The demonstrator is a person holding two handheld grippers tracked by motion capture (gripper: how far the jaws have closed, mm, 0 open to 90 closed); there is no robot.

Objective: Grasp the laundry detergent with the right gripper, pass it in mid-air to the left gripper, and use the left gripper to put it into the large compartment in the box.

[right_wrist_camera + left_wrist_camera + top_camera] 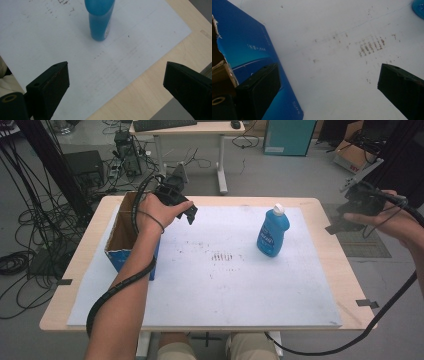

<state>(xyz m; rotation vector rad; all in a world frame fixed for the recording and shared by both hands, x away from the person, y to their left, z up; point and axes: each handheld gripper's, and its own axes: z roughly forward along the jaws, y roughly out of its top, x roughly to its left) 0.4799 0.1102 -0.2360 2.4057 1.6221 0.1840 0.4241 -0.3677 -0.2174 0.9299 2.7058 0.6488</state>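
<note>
High view: the blue detergent bottle (273,231) is seen upright near the table's (320,265) far right corner, nearer the right gripper (345,222) held off the right edge than the left gripper (189,215) by the open box (122,232). Left gripper view: its jaws are spread empty over the white sheet (332,85). Right gripper view: the bottle (100,20) stands ahead, its long axis vertical, beyond widely parted, empty jaws.

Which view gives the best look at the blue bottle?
The high view: the blue bottle stands whole on the white sheet, cap and label visible. The right gripper view shows its lower body, cropped at the top. The left gripper view catches a blue sliver at the corner.
</note>
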